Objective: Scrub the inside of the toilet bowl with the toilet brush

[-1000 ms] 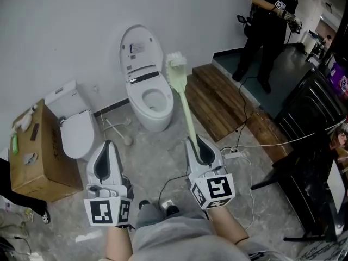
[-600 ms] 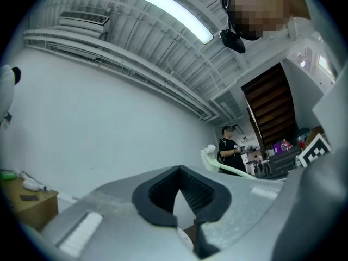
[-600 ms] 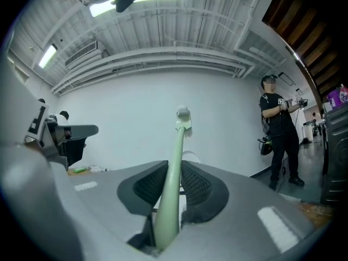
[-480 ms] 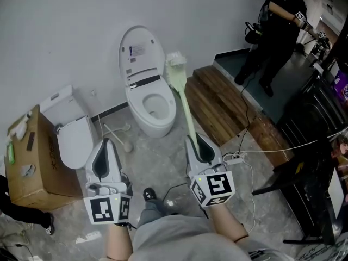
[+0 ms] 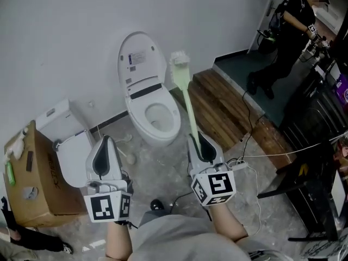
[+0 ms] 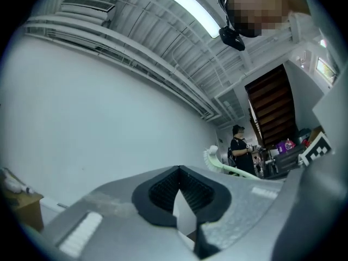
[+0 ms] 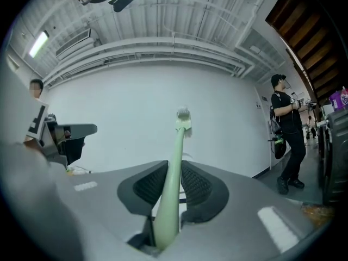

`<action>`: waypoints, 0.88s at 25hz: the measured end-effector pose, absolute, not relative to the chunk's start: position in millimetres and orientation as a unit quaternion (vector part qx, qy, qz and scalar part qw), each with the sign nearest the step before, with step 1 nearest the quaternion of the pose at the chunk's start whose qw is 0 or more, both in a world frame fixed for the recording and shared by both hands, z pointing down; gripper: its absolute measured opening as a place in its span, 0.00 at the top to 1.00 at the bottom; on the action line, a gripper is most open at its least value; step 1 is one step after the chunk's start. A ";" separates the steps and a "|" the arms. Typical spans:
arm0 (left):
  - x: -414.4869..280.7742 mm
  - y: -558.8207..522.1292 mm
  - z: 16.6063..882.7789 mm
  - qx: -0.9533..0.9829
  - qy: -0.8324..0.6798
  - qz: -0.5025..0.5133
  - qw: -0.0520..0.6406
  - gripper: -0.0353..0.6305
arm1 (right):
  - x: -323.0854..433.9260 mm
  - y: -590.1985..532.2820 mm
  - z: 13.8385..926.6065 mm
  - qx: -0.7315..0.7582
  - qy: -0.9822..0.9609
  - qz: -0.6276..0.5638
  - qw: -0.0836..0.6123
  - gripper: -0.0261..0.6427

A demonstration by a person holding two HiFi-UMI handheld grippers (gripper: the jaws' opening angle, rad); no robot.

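Observation:
The white toilet (image 5: pixel 163 129) stands against the wall with its lid (image 5: pixel 137 58) raised and its bowl (image 5: pixel 155 115) open. My right gripper (image 5: pixel 199 140) is shut on the handle of the pale green toilet brush (image 5: pixel 185 94). The brush points up and forward, and its white bristle head (image 5: pixel 179 58) hangs beside the lid, above and right of the bowl. In the right gripper view the handle (image 7: pixel 173 173) runs between the pads to the head (image 7: pixel 183 117). My left gripper (image 5: pixel 104 144) is shut and empty, left of the toilet; its jaws (image 6: pixel 178 173) meet at the tips.
A second toilet (image 5: pixel 72 151) and a cardboard box (image 5: pixel 24 184) stand at the left. Wooden steps (image 5: pixel 220 105) lie right of the toilet, with cables (image 5: pixel 244 162) on the floor and black furniture (image 5: pixel 315 129) at the right. A person (image 5: pixel 288 31) stands at the far right.
The toilet now sits slightly nearer and lower in the head view. Both grippers hold the same pose, the brush still raised. The person in the background has walked further right.

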State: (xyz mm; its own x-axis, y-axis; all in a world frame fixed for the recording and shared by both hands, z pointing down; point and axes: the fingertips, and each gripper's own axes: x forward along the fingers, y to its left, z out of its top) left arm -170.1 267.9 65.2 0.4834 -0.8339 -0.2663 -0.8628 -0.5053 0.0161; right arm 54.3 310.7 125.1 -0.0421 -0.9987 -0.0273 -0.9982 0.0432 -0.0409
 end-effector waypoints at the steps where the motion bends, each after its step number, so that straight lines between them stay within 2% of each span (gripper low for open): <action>1: -171.2 259.5 65.2 -0.861 0.490 0.120 0.060 0.94 | 52.9 303.7 125.4 -0.694 0.719 -0.006 0.024 0.84; 10: -182.3 197.6 73.5 -0.877 0.463 0.112 0.065 0.94 | 35.6 254.4 133.7 -0.710 0.704 -0.003 0.018 0.84; 22: -168.7 139.6 101.2 -0.887 0.450 0.097 0.033 0.94 | 45.9 206.1 163.0 -0.721 0.692 -0.036 -0.010 0.84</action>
